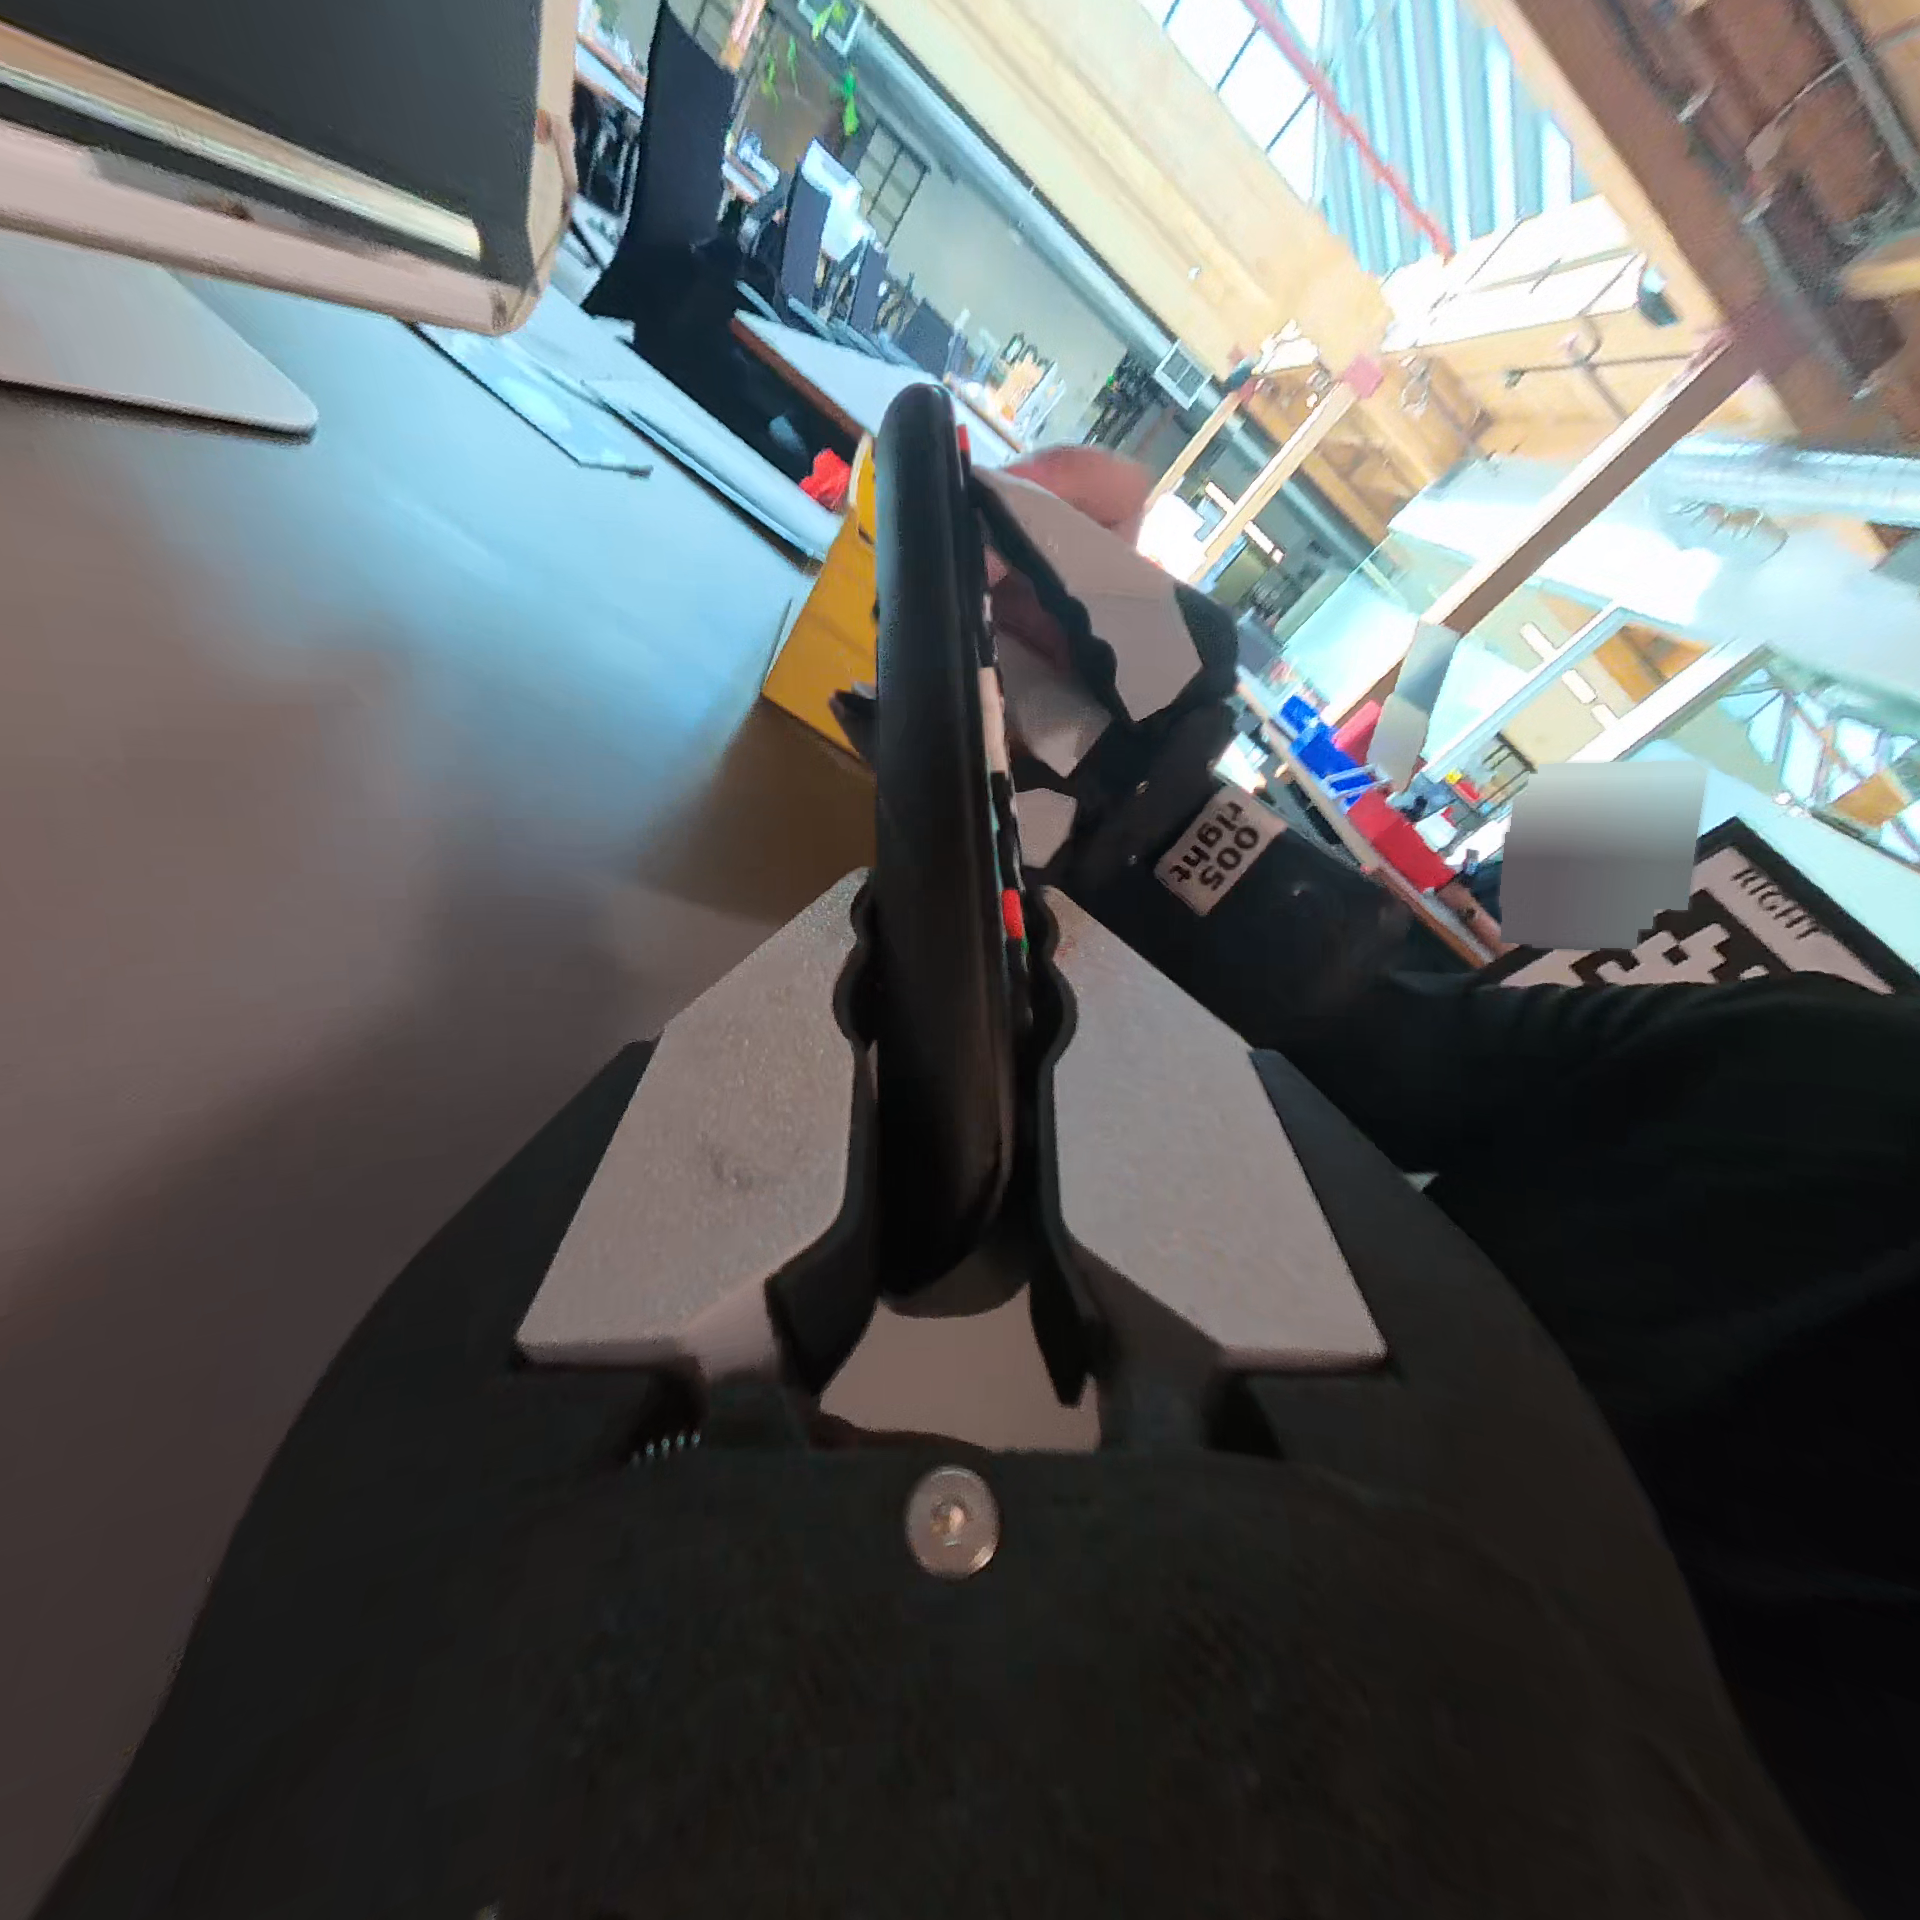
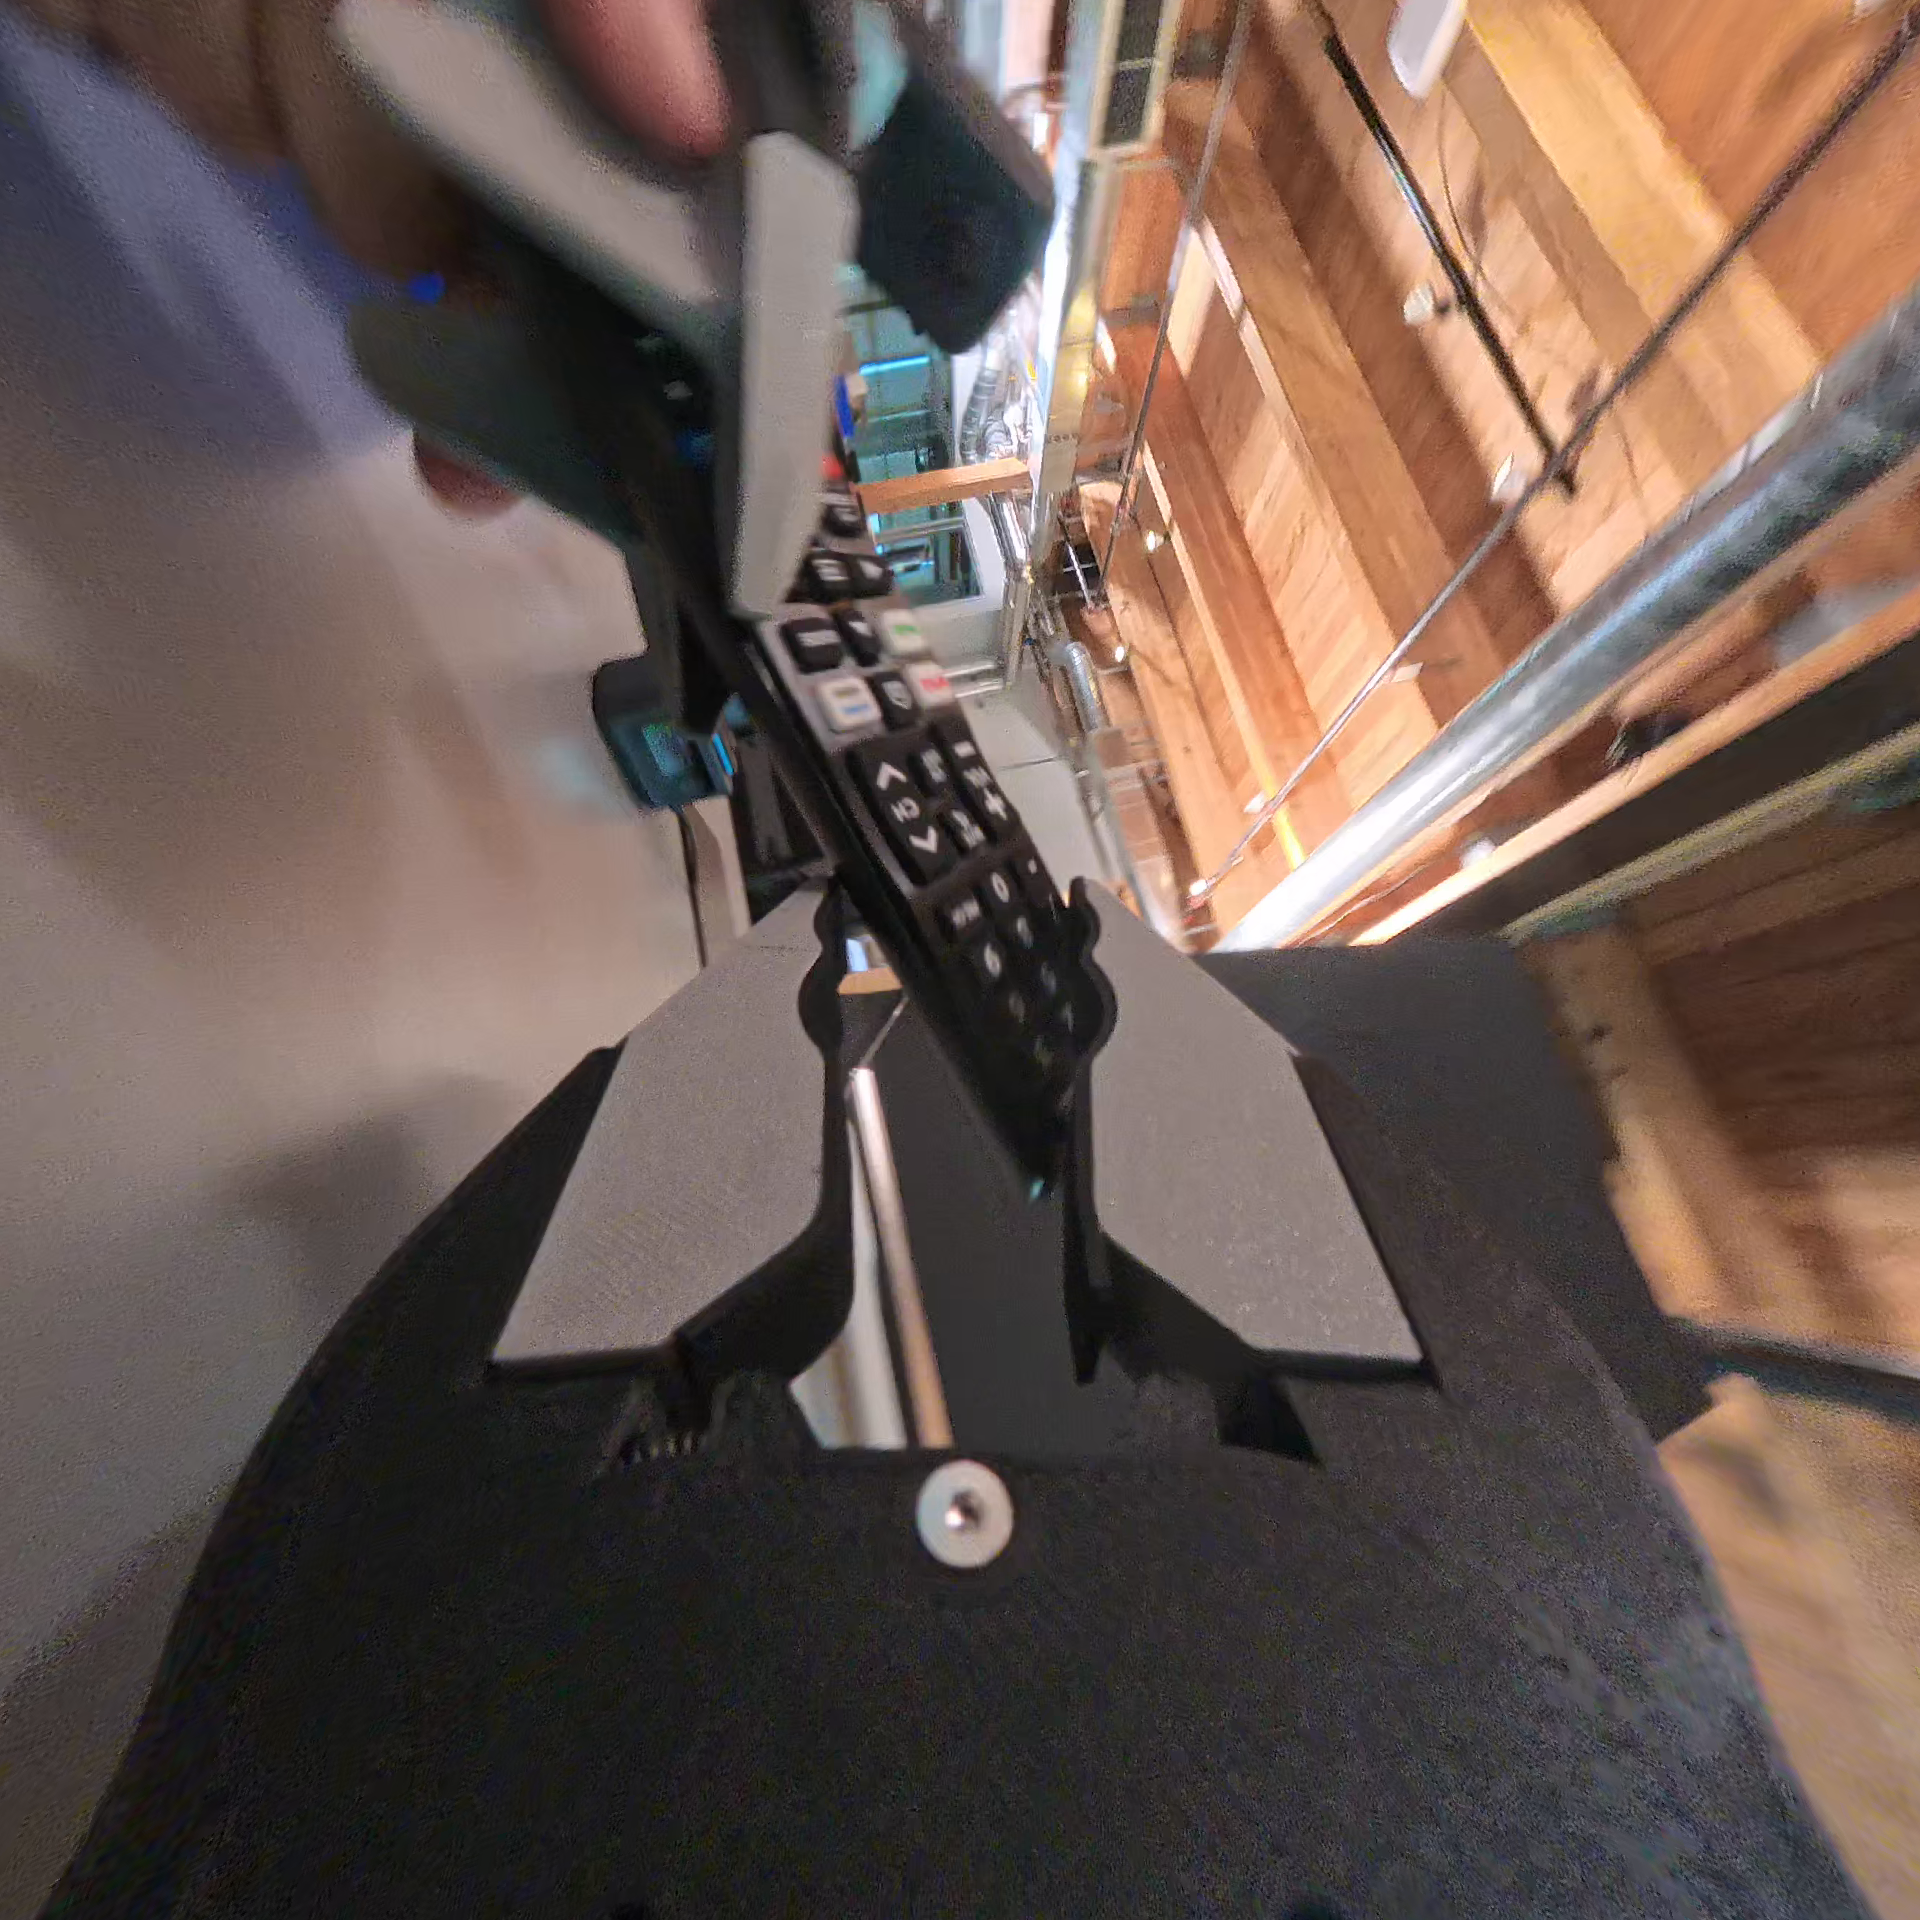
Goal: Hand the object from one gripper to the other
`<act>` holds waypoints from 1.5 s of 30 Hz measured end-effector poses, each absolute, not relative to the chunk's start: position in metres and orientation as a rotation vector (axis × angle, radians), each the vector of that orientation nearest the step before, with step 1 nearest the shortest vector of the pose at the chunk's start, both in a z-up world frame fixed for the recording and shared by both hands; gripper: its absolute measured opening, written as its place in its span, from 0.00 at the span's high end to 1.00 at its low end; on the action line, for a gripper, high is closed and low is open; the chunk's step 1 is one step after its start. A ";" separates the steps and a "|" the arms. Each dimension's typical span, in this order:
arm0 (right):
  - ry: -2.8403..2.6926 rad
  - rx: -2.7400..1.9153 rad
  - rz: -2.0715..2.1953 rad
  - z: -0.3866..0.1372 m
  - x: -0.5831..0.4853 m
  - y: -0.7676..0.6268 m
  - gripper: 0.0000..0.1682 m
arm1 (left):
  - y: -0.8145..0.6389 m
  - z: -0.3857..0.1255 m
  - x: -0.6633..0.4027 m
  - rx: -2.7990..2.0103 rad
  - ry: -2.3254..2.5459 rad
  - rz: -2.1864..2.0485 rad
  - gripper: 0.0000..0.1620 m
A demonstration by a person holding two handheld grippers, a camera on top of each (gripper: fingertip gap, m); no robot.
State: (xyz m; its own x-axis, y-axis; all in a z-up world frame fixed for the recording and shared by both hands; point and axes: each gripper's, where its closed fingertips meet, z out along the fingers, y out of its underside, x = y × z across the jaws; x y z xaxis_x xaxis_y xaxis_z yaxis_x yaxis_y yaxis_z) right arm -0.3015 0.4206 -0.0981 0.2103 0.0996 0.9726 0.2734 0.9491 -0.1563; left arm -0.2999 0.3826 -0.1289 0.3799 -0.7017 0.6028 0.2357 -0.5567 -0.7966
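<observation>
The black remote control (image 1: 940,831) hangs above the counter (image 1: 364,727), its long axis bridging both: left tongs (image 1: 951,987) clenched on one end, right tongs (image 2: 961,966) parted loosely around the keypad end.

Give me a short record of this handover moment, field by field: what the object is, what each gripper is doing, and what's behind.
object: black remote control, held in the air between both grippers
left gripper: shut on one end of the remote
right gripper: jaws around the number-pad end, not clearly clamped; a gap shows on one side
remote buttons: face the right wrist view
surface: grey table beneath
handover stage: both grippers on the remote
</observation>
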 end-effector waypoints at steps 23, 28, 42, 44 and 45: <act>-1.119 -1.295 1.771 -0.078 -0.300 0.398 0.57 | 0.387 -0.083 -0.308 -1.456 0.484 -0.917 0.85; -1.036 -1.229 1.872 -0.061 -0.299 0.394 0.67 | 0.382 -0.109 -0.279 -1.564 0.583 -1.005 0.85; -1.203 -1.079 1.283 -0.053 -0.286 0.411 0.87 | 0.396 -0.120 -0.294 -1.672 0.419 -1.059 0.67; -1.239 -1.031 1.030 -0.056 -0.286 0.417 0.87 | 0.397 -0.115 -0.299 -1.651 0.373 -1.107 0.69; -1.272 -0.993 0.872 -0.060 -0.286 0.421 0.87 | 0.396 -0.113 -0.300 -1.646 0.358 -1.136 0.69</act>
